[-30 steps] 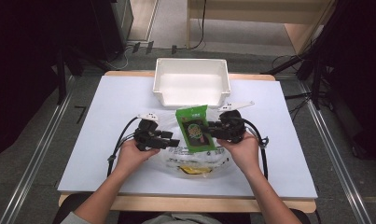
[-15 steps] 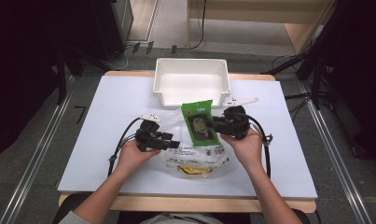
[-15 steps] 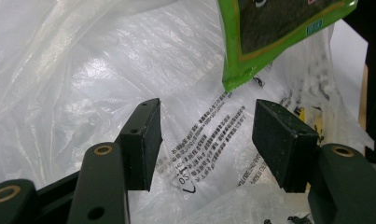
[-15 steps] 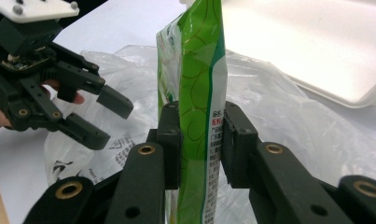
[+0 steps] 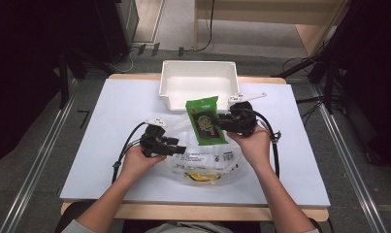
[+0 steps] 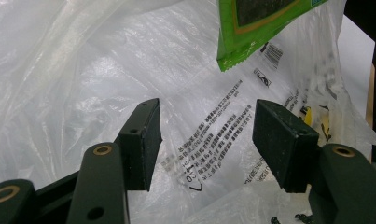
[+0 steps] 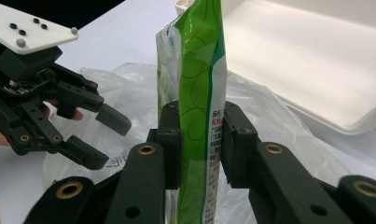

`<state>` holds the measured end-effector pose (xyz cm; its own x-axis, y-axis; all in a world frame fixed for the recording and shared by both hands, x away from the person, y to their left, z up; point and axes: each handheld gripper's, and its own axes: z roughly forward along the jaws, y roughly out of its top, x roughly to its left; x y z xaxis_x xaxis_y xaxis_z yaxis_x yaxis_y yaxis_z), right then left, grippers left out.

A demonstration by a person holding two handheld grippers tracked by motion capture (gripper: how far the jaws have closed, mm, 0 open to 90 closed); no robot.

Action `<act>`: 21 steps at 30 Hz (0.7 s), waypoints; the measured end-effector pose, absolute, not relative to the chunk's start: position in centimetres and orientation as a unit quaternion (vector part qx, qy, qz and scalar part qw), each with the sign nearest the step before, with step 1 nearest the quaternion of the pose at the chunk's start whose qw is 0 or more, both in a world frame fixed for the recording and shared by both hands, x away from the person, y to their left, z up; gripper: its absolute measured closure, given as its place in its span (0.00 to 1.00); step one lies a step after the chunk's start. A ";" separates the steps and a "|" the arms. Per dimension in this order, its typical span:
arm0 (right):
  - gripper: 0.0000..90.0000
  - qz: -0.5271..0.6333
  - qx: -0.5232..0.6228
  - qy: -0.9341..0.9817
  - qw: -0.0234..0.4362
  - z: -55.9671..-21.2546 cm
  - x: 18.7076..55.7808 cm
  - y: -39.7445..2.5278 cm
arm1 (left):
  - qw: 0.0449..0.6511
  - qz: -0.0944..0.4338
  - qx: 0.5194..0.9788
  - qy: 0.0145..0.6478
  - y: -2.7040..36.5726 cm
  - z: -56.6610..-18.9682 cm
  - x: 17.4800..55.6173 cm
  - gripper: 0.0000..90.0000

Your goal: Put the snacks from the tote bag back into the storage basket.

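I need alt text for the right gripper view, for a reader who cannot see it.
The right gripper has its black jaws shut on an upright green packet. Behind it lie a crumpled clear plastic bag and a white bin; the left gripper, open, is at the left.

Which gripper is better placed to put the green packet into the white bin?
The right gripper, probably: its jaws are shut on the green packet, close to the white bin. The left gripper is open over the plastic bag.
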<state>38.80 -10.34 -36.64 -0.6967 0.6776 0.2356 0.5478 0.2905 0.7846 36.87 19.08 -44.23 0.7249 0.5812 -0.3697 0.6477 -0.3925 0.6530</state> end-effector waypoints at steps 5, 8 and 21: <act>0.82 0.452 0.383 0.803 0.074 -36.4 39.3 -10.2 | 0.410 -0.039 0.833 0.369 19.2 -44.2 36.9 0.48; 0.82 0.450 0.383 0.803 0.076 -36.0 39.7 -10.2 | 0.409 -0.041 0.833 0.370 19.0 -44.3 36.9 0.48; 0.82 0.460 0.386 0.794 0.090 -34.3 41.1 -10.4 | 0.405 -0.035 0.836 0.369 19.0 -44.3 36.9 0.48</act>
